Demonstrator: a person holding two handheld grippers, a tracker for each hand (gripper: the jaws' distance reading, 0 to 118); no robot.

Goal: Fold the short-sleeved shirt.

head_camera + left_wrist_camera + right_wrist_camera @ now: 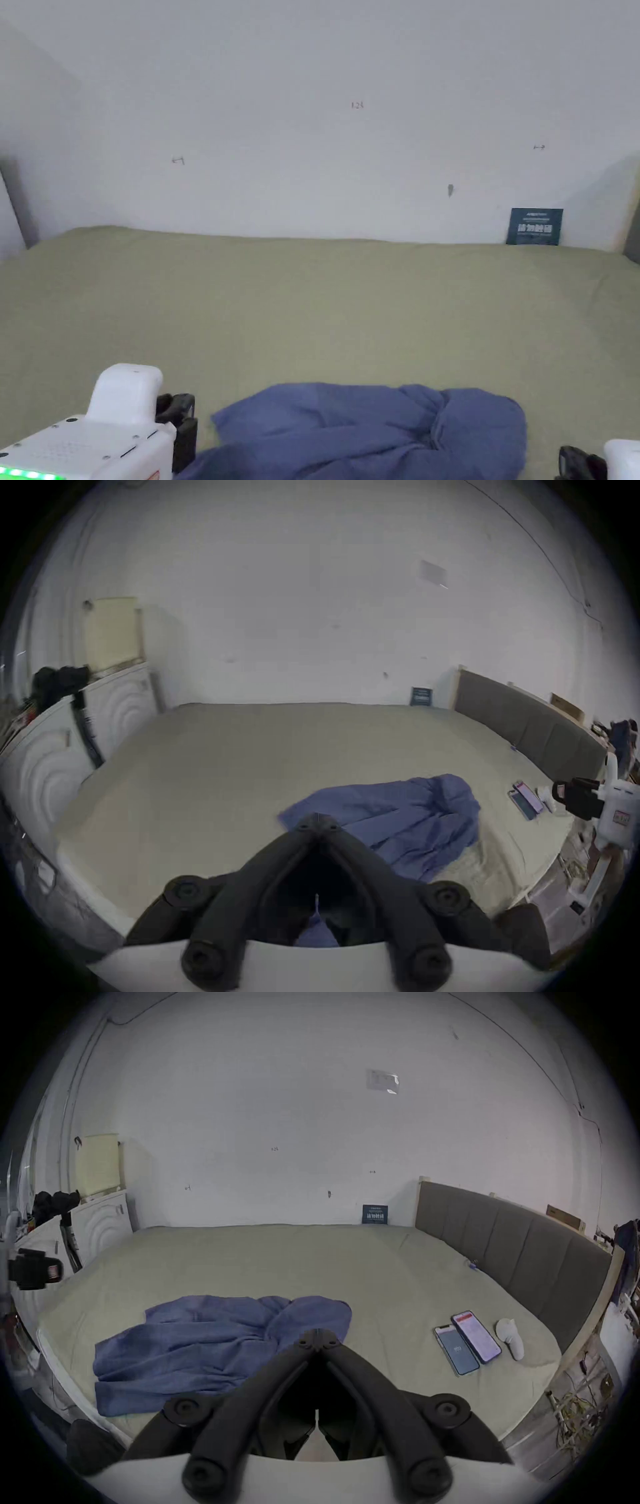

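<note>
Nearest in the left gripper view, the left gripper [318, 821] has its two black jaws brought together at the tips, with nothing between them; it hangs above the near-left part of the blue shirt [398, 823] without touching it. In the right gripper view the right gripper [317, 1338] is the same: jaws closed tip to tip, empty, above the right end of the shirt [207, 1342]. The shirt lies crumpled near the front edge of the green bed [325, 300], between the two grippers.

To the right of the shirt, well apart, two phones [467, 1342] lie side by side with lit screens, and a white controller [509, 1338] is just beside them.

Far back, a small dark blue sign [534, 226] leans on the white wall [312, 94]; its writing is too small to read. A few small pen marks on the wall are also not readable.
</note>
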